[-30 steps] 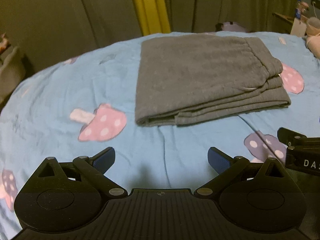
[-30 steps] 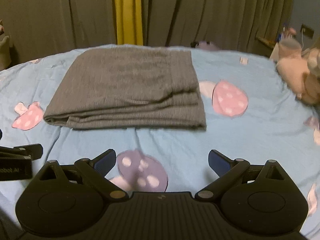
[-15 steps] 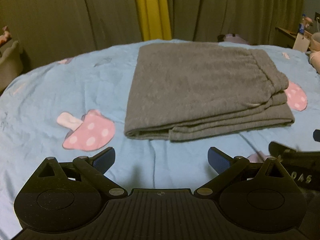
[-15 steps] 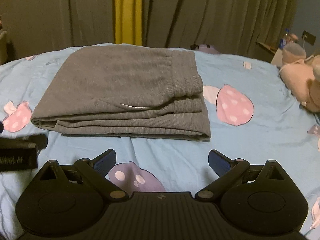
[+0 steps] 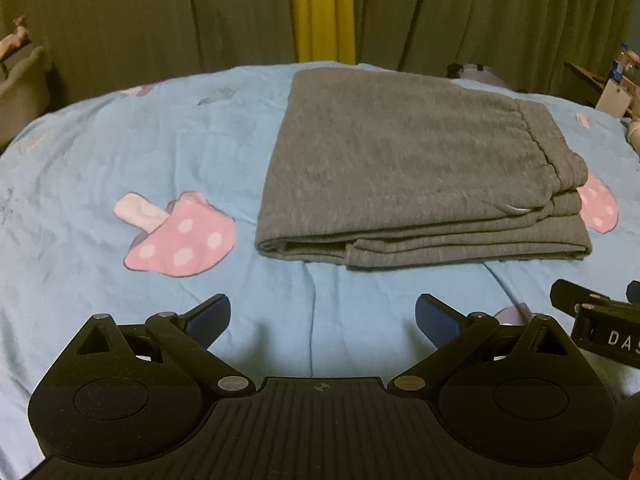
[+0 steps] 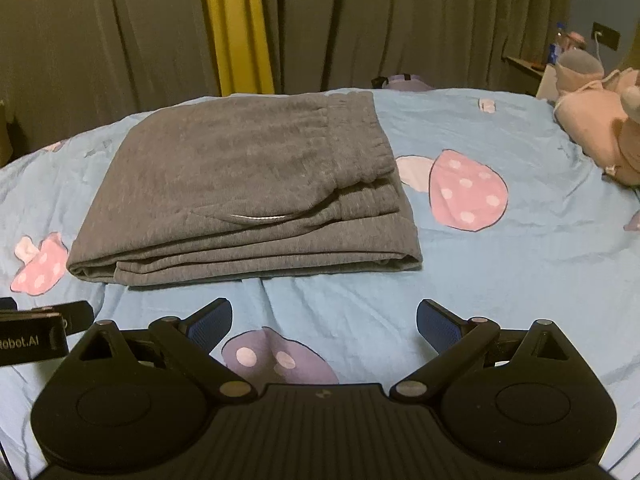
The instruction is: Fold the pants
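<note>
Left wrist view: folded pants (image 5: 416, 168) lie beyond both wide-spread claws (each empty) (image 5: 322, 320) (image 6: 324, 322).

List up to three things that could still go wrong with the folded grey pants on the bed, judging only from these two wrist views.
1. The pants lie in loose stacked layers with uneven front edges; a nudge from the open left hand-held gripper or right hand-held gripper could shift them.
2. The bedsheet is soft and wrinkled, so pressing nearby might tilt the stack.
3. The bunched waistband may spring open.
</note>
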The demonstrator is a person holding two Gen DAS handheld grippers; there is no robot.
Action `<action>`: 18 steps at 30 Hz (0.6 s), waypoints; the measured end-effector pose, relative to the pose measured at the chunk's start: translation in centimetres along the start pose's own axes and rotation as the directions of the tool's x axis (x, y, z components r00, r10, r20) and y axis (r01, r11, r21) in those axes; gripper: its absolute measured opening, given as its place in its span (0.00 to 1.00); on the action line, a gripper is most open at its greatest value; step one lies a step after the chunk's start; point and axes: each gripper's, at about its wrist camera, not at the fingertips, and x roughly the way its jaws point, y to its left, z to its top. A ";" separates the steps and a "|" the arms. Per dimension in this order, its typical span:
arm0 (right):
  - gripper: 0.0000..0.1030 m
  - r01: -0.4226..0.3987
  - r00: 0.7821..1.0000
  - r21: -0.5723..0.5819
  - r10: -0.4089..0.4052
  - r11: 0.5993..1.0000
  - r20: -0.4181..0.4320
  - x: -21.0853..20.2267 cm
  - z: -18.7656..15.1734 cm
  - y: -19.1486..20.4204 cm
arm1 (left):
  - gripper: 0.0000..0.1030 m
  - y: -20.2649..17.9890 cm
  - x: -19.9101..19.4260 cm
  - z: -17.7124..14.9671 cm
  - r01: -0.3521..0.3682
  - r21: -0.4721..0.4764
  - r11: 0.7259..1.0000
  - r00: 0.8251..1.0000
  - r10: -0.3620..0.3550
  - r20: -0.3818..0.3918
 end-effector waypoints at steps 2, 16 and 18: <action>0.96 -0.001 1.000 0.001 0.001 1.000 0.001 0.0 0.0 0.0 | 0.99 -0.2 -0.1 -0.1 -0.004 0.014 1.000 1.000 0.004 0.002; 0.96 0.013 1.000 -0.029 -0.013 0.999 0.002 0.1 0.0 0.4 | 0.99 -0.6 0.0 -0.2 -0.013 0.044 0.999 1.000 0.013 0.007; 0.96 0.012 1.000 -0.027 -0.012 1.000 0.000 0.1 -0.1 0.3 | 0.99 -0.6 0.1 -0.1 -0.013 0.042 0.999 1.000 0.013 0.005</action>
